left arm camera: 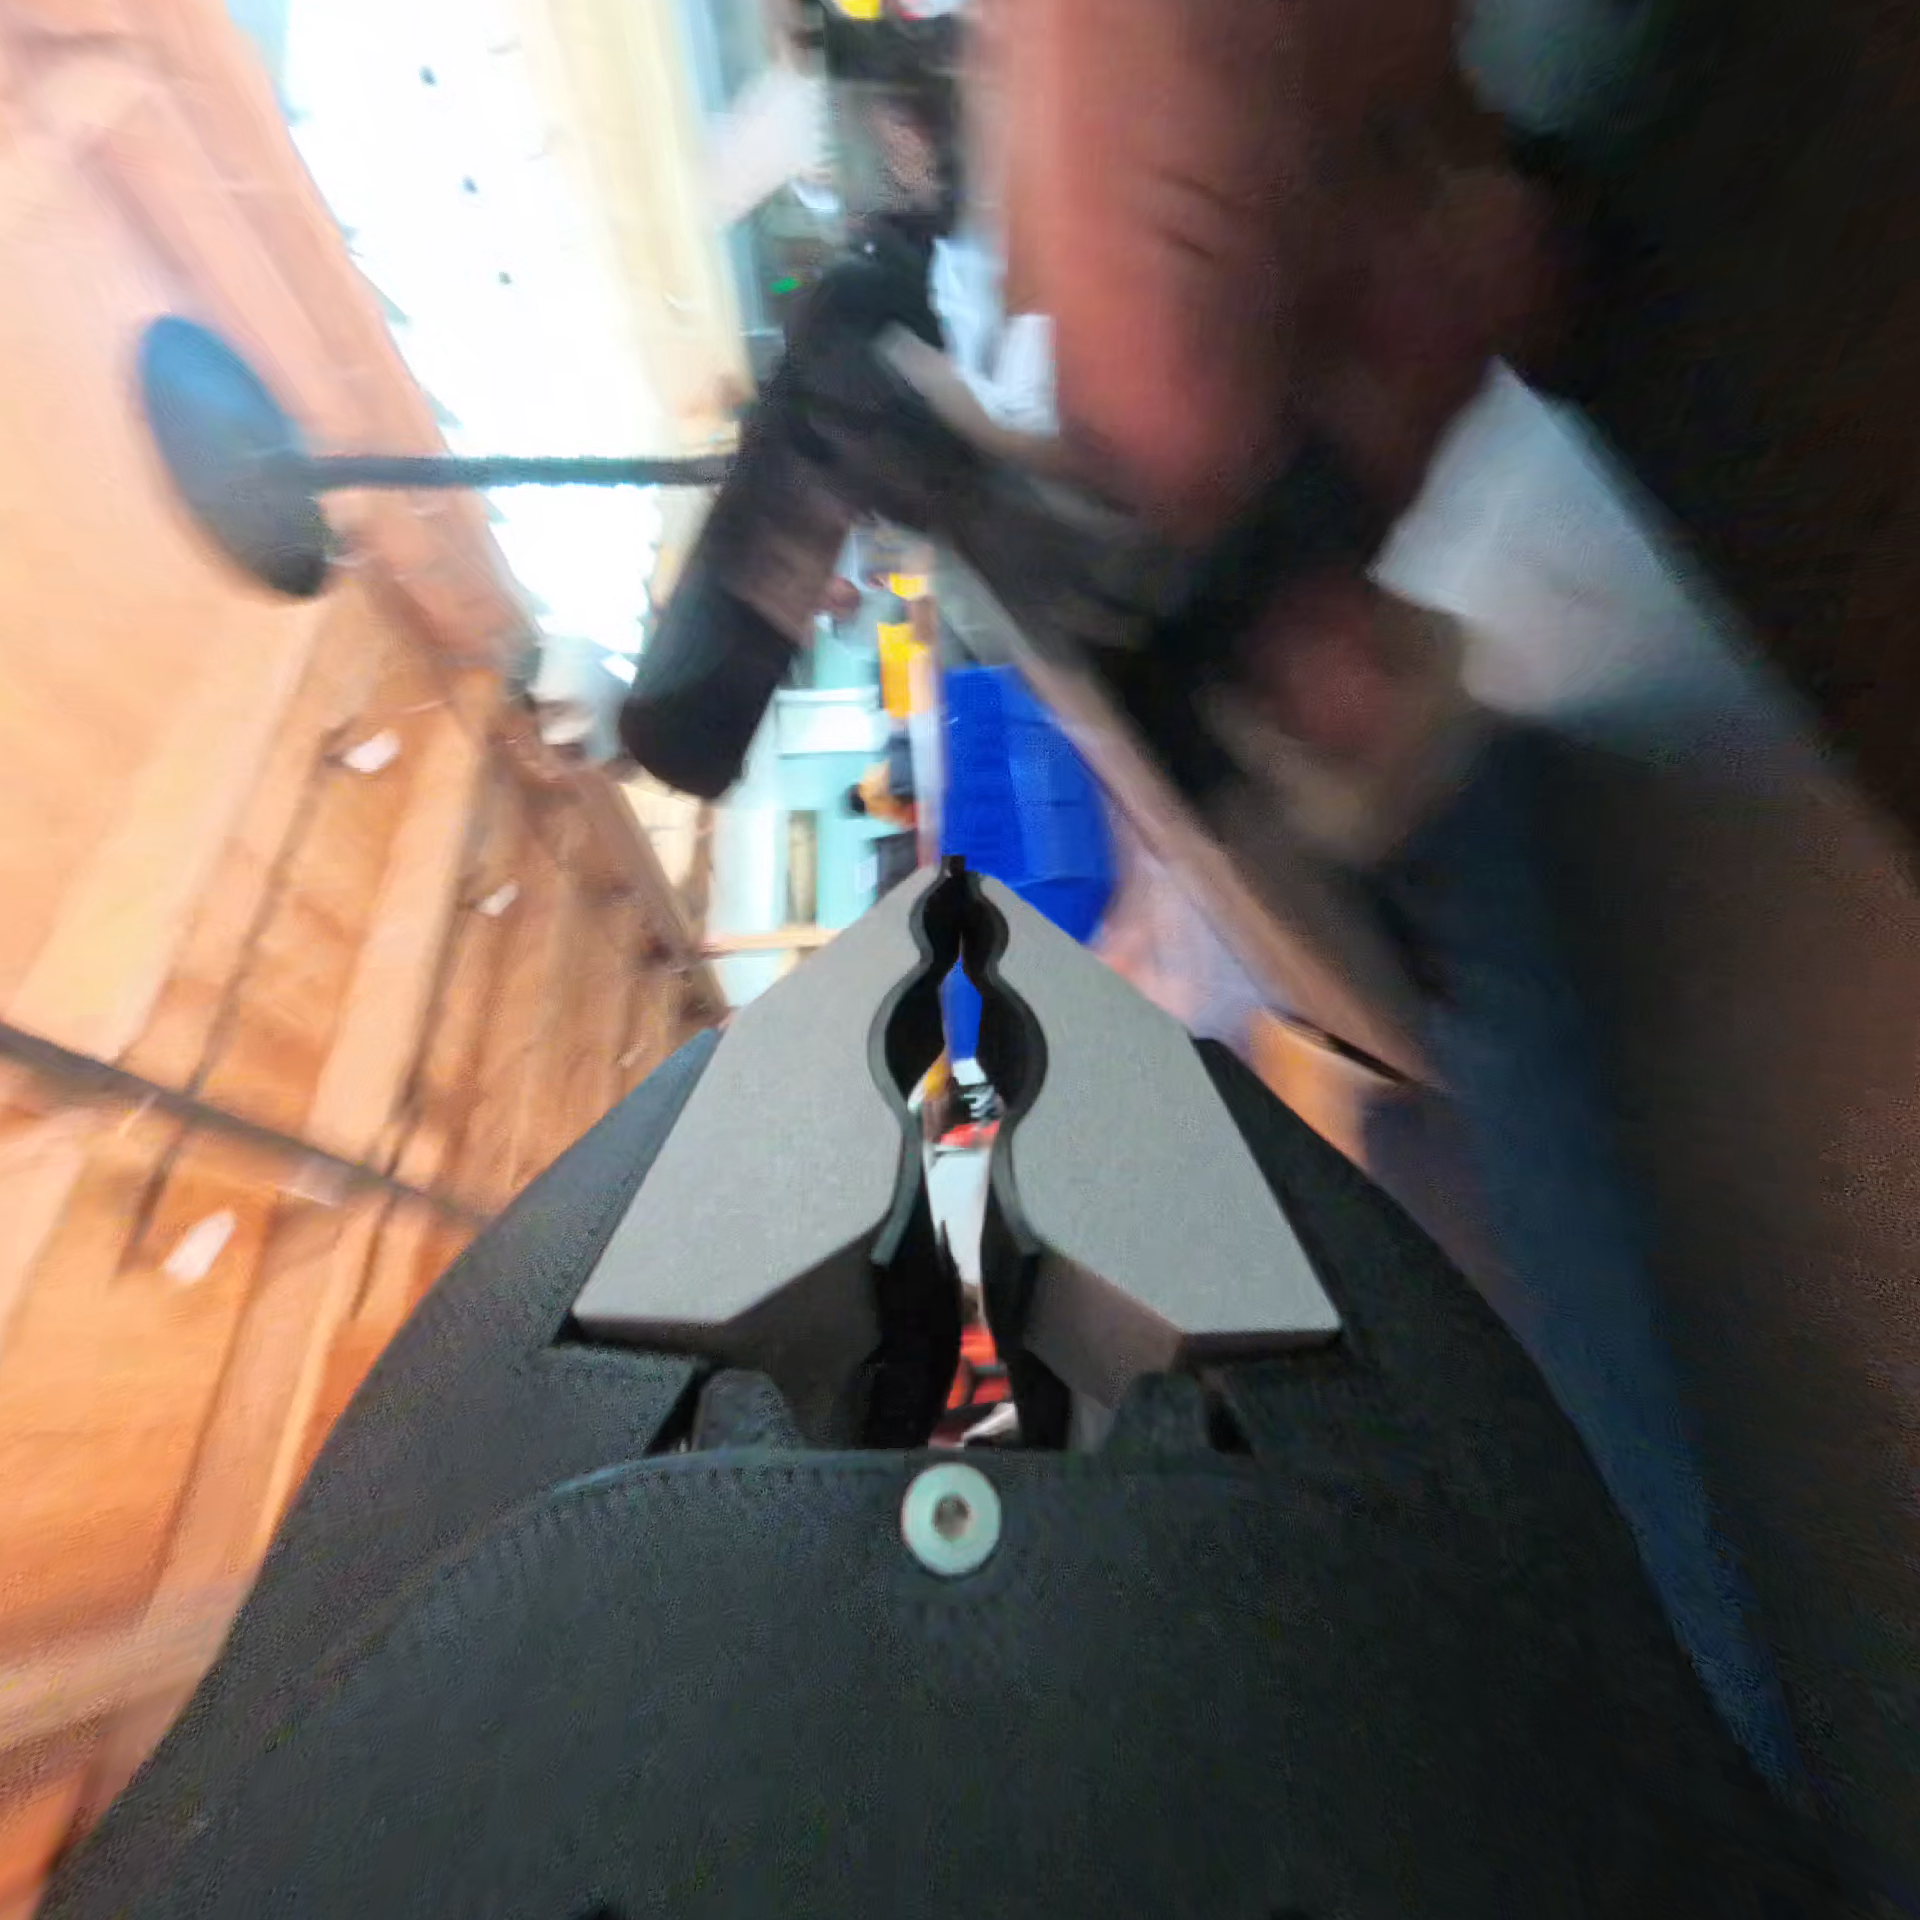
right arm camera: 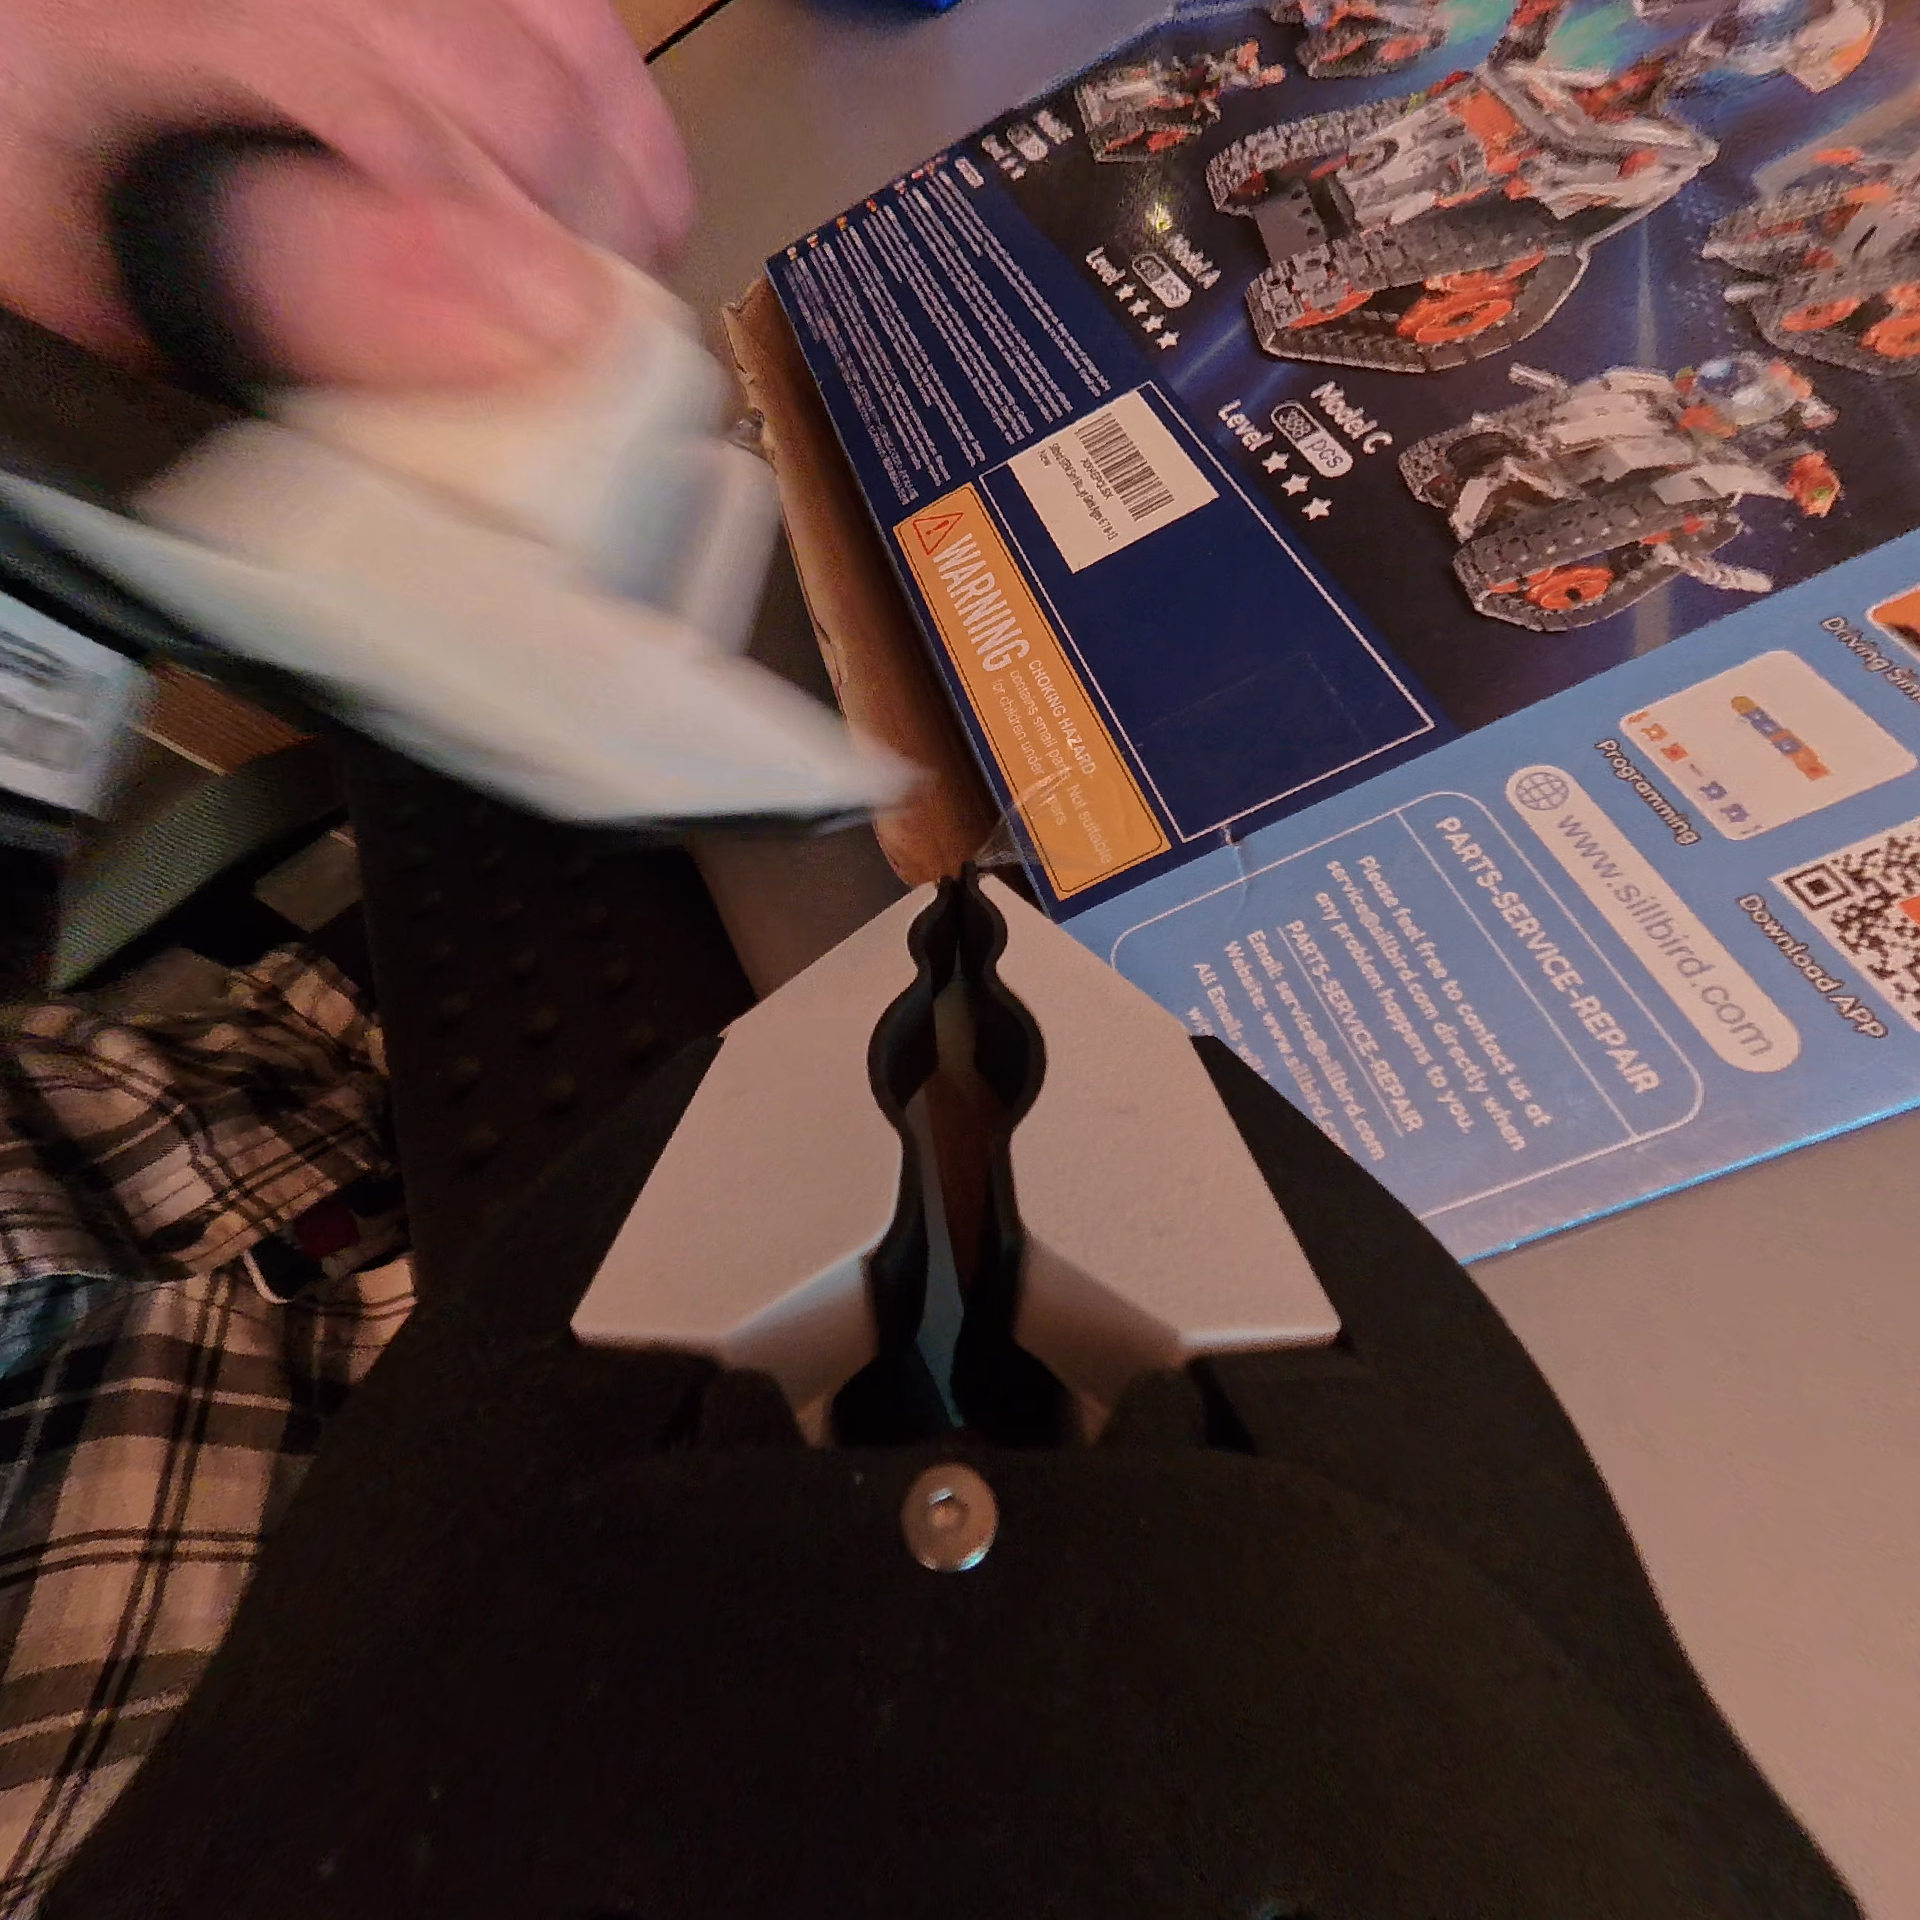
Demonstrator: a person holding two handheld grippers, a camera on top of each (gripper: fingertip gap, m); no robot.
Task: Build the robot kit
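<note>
My right gripper is shut, with its tips at the near corner of a blue printed toy box that lies flat on a grey table. The tips touch a curl of clear tape by the box's brown cardboard end flap. I cannot tell whether the tape is pinched. My left gripper is shut, empty, held in the air and tilted sideways. It shows blurred in the right wrist view, held by a hand just left of the flap.
A plaid cloth lies at lower left. The left wrist view is blurred: an orange-brown wall, a dark round object on a thin rod, a blue shape, and a hand on a dark device.
</note>
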